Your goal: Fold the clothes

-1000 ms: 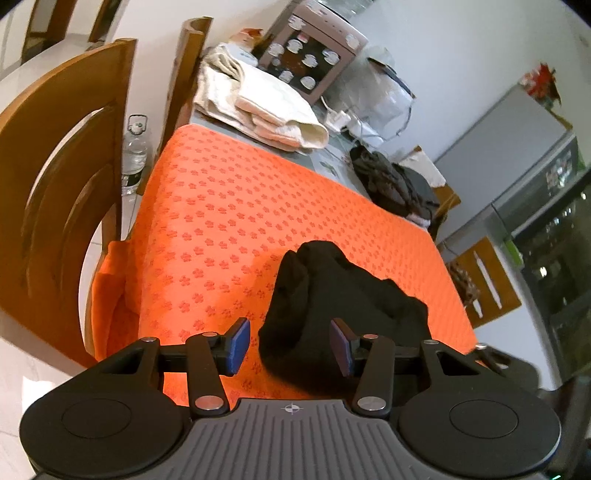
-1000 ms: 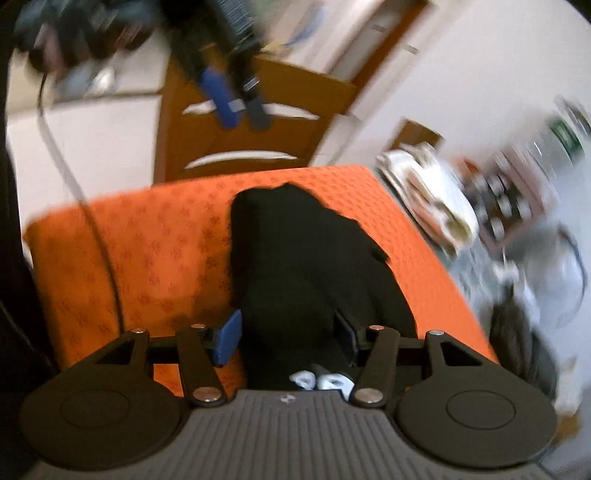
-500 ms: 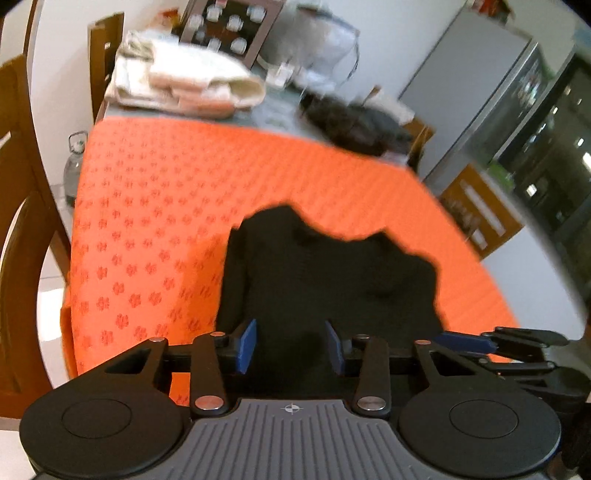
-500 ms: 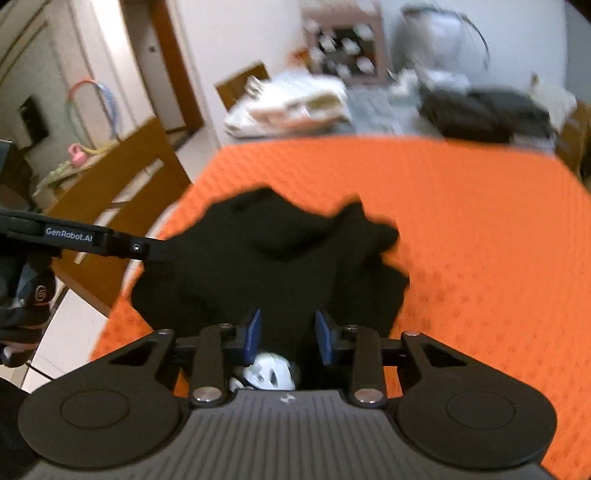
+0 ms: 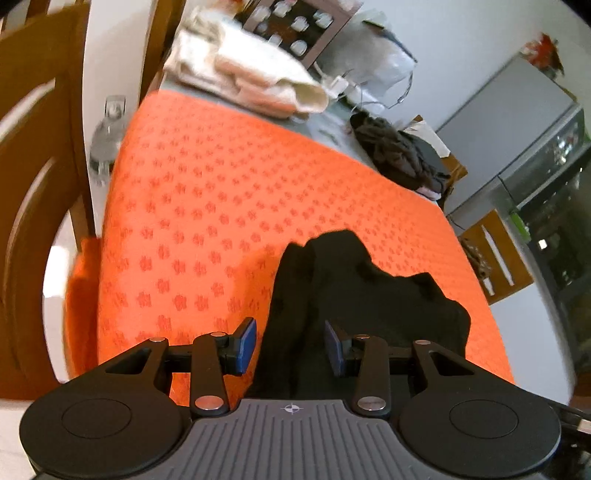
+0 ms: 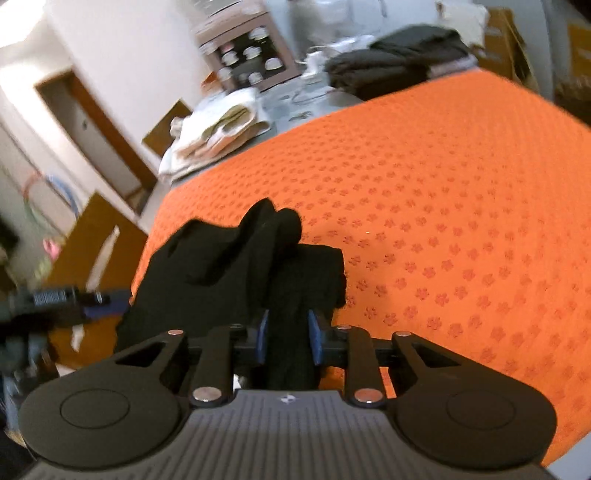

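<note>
A black garment (image 5: 354, 291) lies bunched at the near edge of the orange patterned tablecloth (image 5: 221, 192). My left gripper (image 5: 290, 345) is open, its blue pads on either side of a fold of the garment without pinching it. In the right wrist view my right gripper (image 6: 286, 334) is shut on a fold of the black garment (image 6: 236, 266), with cloth squeezed between the blue pads. The left gripper's tip (image 6: 92, 299) shows at the left of that view, beside the garment.
A pile of cream towels (image 5: 251, 77) and a dark heap of clothes (image 5: 402, 155) lie at the table's far end, by a box of cups (image 5: 295, 26). Wooden chairs (image 5: 29, 192) stand left and at the right (image 5: 495, 251). A water bottle (image 5: 107, 136) stands on the floor.
My right gripper has closed further onto the garment's fold and lifted it into a ridge. My left gripper has opened wider and shifted toward the garment's left edge. Both views swung.
</note>
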{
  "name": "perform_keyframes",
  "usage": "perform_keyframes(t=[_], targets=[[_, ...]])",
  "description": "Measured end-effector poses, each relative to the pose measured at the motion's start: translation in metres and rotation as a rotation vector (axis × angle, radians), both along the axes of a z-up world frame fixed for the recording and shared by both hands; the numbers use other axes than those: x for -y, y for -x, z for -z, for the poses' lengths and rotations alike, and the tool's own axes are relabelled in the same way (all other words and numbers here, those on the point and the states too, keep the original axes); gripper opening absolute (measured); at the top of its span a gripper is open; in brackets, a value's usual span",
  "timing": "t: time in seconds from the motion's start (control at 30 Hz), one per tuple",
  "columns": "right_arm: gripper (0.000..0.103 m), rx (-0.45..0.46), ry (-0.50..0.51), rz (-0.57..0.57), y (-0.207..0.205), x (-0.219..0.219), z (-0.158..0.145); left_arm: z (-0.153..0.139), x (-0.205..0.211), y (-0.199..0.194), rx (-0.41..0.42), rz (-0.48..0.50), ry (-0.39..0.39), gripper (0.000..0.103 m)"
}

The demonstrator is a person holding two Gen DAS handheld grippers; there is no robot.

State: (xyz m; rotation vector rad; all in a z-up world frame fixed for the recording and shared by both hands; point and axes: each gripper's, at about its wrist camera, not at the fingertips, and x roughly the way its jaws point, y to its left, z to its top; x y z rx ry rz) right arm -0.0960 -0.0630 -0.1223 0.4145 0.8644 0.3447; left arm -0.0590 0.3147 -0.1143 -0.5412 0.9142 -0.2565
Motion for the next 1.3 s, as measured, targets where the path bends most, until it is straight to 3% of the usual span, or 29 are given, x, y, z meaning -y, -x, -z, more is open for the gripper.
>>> perform_keyframes(t=[0.17, 0.2, 0.23, 0.27, 0.4, 0.6, 0.73, 0.8, 1.1, 1.17, 1.2, 1.23, 1.3], targets=[[0.028, -0.049, -0.071, -0.005, -0.018, -0.005, 0.017, 0.007, 0.008, -0.002, -0.031, -0.001, 0.059, 0.039], [0.027, -0.063, -0.087, -0.002, -0.021, -0.005, 0.02, 0.008, 0.011, -0.003, -0.032, -0.003, 0.061, 0.025], [0.014, -0.071, -0.11, 0.005, -0.022, -0.004, 0.023, 0.006, 0.012, -0.002, -0.023, -0.01, 0.049, 0.013], [0.002, -0.069, -0.125, 0.014, -0.022, -0.002, 0.022, 0.004, 0.013, -0.002, -0.015, -0.017, 0.036, 0.011], [0.002, -0.011, -0.039, 0.061, -0.014, 0.0, 0.007, -0.004, 0.015, 0.003, 0.011, -0.041, -0.012, 0.008], [0.007, -0.059, -0.026, 0.049, -0.023, 0.002, 0.019, -0.002, 0.014, -0.002, 0.002, -0.015, -0.024, 0.014], [0.03, 0.001, -0.017, 0.072, -0.022, 0.009, 0.002, -0.016, 0.009, -0.007, 0.078, 0.001, 0.008, 0.033], [0.035, 0.019, -0.031, 0.071, -0.029, 0.011, -0.003, -0.017, 0.008, -0.017, 0.093, 0.01, 0.004, 0.035], [0.039, -0.019, -0.153, 0.063, -0.061, 0.009, 0.005, 0.005, 0.017, -0.069, 0.035, -0.005, 0.064, 0.04], [0.035, -0.032, -0.197, 0.075, -0.064, 0.012, 0.009, 0.01, 0.019, -0.074, 0.018, -0.007, 0.073, 0.037], [0.011, -0.038, -0.219, 0.081, -0.066, 0.013, 0.011, 0.011, 0.019, -0.075, 0.018, -0.007, 0.086, 0.017], [0.006, -0.045, -0.241, 0.087, -0.067, 0.015, 0.013, 0.01, 0.015, -0.072, 0.032, -0.02, 0.12, 0.009], [0.006, -0.057, -0.285, 0.1, -0.07, 0.017, 0.017, 0.009, 0.008, -0.068, 0.06, -0.046, 0.185, 0.009]])
